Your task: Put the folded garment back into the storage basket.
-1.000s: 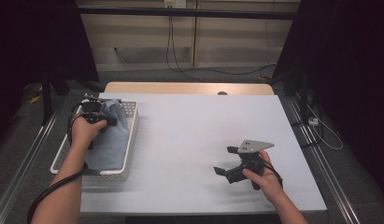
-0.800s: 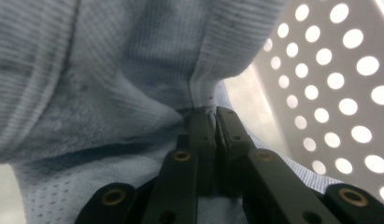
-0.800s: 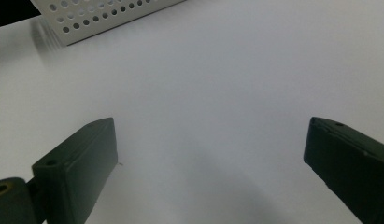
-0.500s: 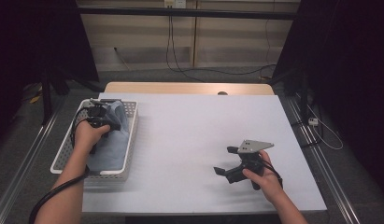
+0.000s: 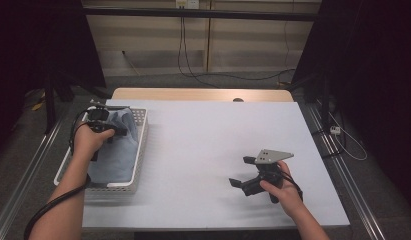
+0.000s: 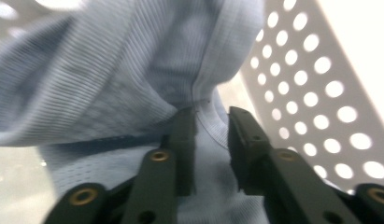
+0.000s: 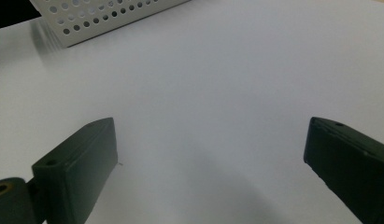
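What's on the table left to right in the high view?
White perforated plastic basket holding the light-blue knit cloth pinched by the left hand-held gripper → bare white tabletop → open right hand-held gripper.

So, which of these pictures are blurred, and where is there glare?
Left gripper view: the blue cloth is motion-blurred, with glare through the white basket holes. Right gripper view: sharp, a soft shadow on the table. High view: evenly lit, dark surroundings.
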Demonstrator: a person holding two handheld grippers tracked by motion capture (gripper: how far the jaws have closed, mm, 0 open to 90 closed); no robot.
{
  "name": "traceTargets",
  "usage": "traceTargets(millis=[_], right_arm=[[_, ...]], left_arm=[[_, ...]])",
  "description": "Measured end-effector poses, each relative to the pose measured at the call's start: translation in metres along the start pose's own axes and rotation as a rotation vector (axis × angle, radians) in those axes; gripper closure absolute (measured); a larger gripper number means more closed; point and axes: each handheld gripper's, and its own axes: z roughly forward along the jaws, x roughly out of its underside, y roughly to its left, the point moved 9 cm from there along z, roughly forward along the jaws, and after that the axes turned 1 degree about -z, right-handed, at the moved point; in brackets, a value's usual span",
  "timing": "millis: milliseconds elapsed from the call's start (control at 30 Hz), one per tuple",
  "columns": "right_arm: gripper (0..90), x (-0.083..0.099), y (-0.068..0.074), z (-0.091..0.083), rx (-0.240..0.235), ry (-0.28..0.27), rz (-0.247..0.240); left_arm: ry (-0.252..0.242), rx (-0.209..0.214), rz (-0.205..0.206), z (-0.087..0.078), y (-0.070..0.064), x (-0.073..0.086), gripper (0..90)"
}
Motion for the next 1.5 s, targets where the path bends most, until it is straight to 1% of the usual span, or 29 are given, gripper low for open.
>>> traceTargets(millis=[67, 100, 167, 300, 400, 433, 500, 567, 633, 667, 867, 900, 933, 967, 1100, 1133, 1233, 1500], right_arm=[[2.5, -0.001, 0.0, 0.0, -0.001, -0.001, -0.002], [2.5, -0.001, 0.001, 0.0, -0.002, -0.001, -0.003], [2.5, -0.001, 0.001, 0.001, -0.003, -0.002, -0.004], [2.5, -0.001, 0.001, 0.001, -0.004, -0.001, -0.003], [2.5, -0.001, 0.001, 0.001, -0.004, 0.0, -0.001], [2.5, -0.001, 0.001, 0.001, -0.006, -0.002, -0.001], [2.5, -0.001, 0.001, 0.001, -0.004, -0.003, -0.002], [2.5, -0.001, 0.001, 0.001, -0.006, -0.003, 0.0], [2.5, -0.001, 0.001, 0.001, -0.004, -0.003, 0.001], [2.5, -0.001, 0.001, 0.0, -0.004, -0.004, 0.002], [2.5, -0.002, 0.001, 0.0, -0.006, -0.006, 0.002], [2.5, -0.002, 0.002, 0.0, -0.006, -0.006, 0.002], [2.5, -0.002, 0.002, 0.0, -0.006, -0.006, 0.002], [2.5, -0.002, 0.002, 0.001, -0.009, -0.006, 0.002], [2.5, -0.001, 0.002, 0.001, -0.007, -0.005, 0.003], [2.5, -0.001, 0.002, 0.001, -0.007, -0.004, 0.002], [2.5, -0.001, 0.002, 0.001, -0.006, -0.003, 0.002], [2.6, -0.002, 0.004, 0.002, -0.013, -0.005, -0.002]], left_arm=[[-0.003, -0.006, 0.001, -0.006, 0.001, -0.002, 63.6], [-0.01, -0.006, -0.01, -0.007, 0.0, -0.003, 61.0], [0.005, -0.002, -0.003, -0.011, -0.001, -0.003, 57.5], [0.004, -0.004, 0.011, -0.016, -0.003, -0.004, 50.7], [-0.001, 0.001, 0.006, -0.018, -0.005, -0.005, 47.1], [0.006, 0.005, 0.009, -0.019, -0.006, -0.005, 45.5], [0.006, 0.006, 0.023, -0.02, -0.008, -0.005, 43.1], [0.012, 0.014, 0.027, -0.022, -0.011, -0.005, 41.6], [0.013, 0.013, 0.034, -0.023, -0.013, -0.005, 39.4], [0.021, 0.015, 0.036, -0.023, -0.014, -0.005, 38.3], [0.018, 0.029, 0.051, -0.025, -0.021, -0.005, 34.4], [0.024, 0.037, 0.057, -0.025, -0.024, -0.004, 33.7], [0.024, 0.037, 0.057, -0.025, -0.024, -0.004, 33.5], [0.032, 0.042, 0.064, -0.024, -0.027, -0.003, 32.8], [0.029, 0.049, 0.074, -0.024, -0.032, -0.003, 30.7], [0.035, 0.059, 0.079, -0.024, -0.034, -0.003, 30.3], [0.031, 0.06, 0.086, -0.024, -0.037, -0.003, 28.8], [0.031, 0.091, 0.12, -0.027, -0.055, -0.002, 25.6]])
